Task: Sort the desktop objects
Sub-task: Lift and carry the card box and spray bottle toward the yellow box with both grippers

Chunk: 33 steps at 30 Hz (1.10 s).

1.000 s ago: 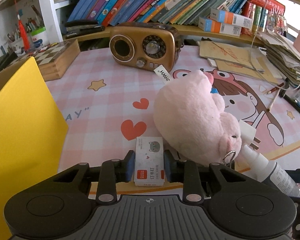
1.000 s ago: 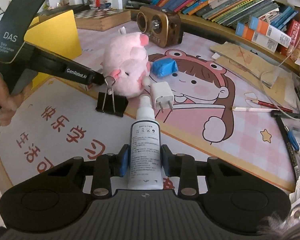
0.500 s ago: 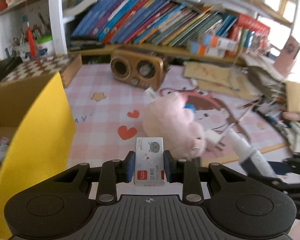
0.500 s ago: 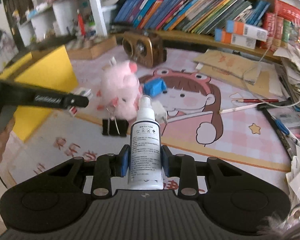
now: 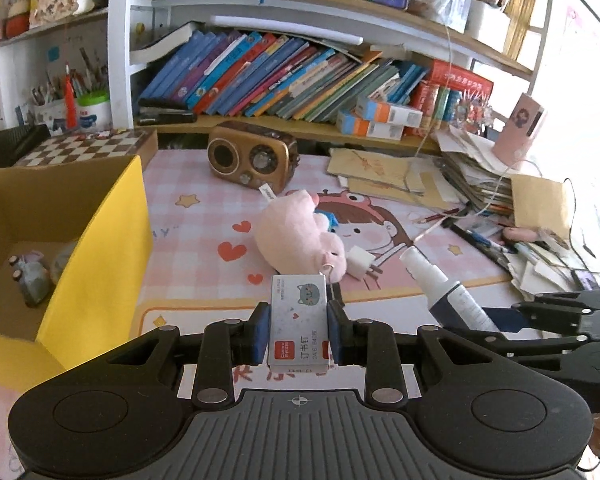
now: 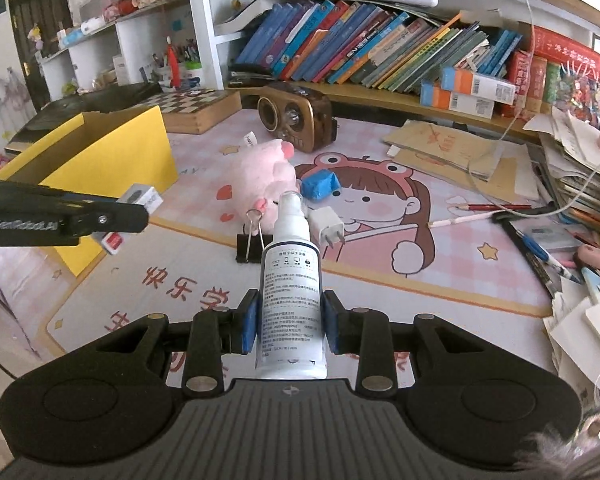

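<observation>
My left gripper (image 5: 299, 330) is shut on a small white staples box (image 5: 299, 322) and holds it in the air above the desk mat. The box also shows in the right wrist view (image 6: 134, 210), beside the yellow cardboard box (image 6: 112, 152). My right gripper (image 6: 290, 320) is shut on a white spray bottle (image 6: 291, 296), lifted off the mat; the bottle shows in the left wrist view (image 5: 446, 294). A pink plush pig (image 5: 296, 236), a white charger plug (image 6: 329, 226), a black binder clip (image 6: 249, 248) and a blue wad (image 6: 319, 184) lie on the mat.
The open yellow box (image 5: 92, 248) stands at the left with small items inside. A brown radio (image 5: 252, 158) and a chessboard box (image 5: 88, 150) sit at the back. Papers, pens and pencils (image 6: 540, 236) crowd the right side. Bookshelves rise behind.
Both grippers have risen higher above the desk with their objects. The view now takes in the inside of the yellow box and more of the shelves.
</observation>
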Tool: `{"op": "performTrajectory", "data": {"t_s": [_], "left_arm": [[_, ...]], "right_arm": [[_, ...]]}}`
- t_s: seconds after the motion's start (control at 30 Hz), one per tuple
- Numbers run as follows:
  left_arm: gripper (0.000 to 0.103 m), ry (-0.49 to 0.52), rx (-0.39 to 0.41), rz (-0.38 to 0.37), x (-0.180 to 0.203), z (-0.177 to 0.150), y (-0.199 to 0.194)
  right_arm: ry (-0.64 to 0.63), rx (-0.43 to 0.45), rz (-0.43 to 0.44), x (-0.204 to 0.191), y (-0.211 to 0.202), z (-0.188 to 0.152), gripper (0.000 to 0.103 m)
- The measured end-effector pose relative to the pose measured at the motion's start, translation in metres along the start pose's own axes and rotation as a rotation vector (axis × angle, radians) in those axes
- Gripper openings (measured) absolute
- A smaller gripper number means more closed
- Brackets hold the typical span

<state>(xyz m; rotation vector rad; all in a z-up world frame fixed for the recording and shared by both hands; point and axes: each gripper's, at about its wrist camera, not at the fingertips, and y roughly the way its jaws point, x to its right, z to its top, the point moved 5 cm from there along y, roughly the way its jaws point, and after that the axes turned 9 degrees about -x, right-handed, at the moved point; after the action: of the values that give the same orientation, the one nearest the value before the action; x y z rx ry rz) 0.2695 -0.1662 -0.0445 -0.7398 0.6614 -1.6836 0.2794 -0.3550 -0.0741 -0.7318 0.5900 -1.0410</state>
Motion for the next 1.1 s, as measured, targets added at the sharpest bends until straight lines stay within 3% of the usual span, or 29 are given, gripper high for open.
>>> {"op": "performTrajectory", "data": {"t_s": [0.43, 1.1], "left_arm": [[0.028, 0.003, 0.034, -0.033, -0.011, -0.023, -0.038], [0.028, 0.007, 0.027, -0.083, -0.062, -0.087, -0.100]], "right_arm": [[0.039, 0.000, 0.008, -0.030, -0.021, -0.016, 0.030], [0.042, -0.015, 0.005, -0.136, -0.051, -0.059, 0.030]]}}
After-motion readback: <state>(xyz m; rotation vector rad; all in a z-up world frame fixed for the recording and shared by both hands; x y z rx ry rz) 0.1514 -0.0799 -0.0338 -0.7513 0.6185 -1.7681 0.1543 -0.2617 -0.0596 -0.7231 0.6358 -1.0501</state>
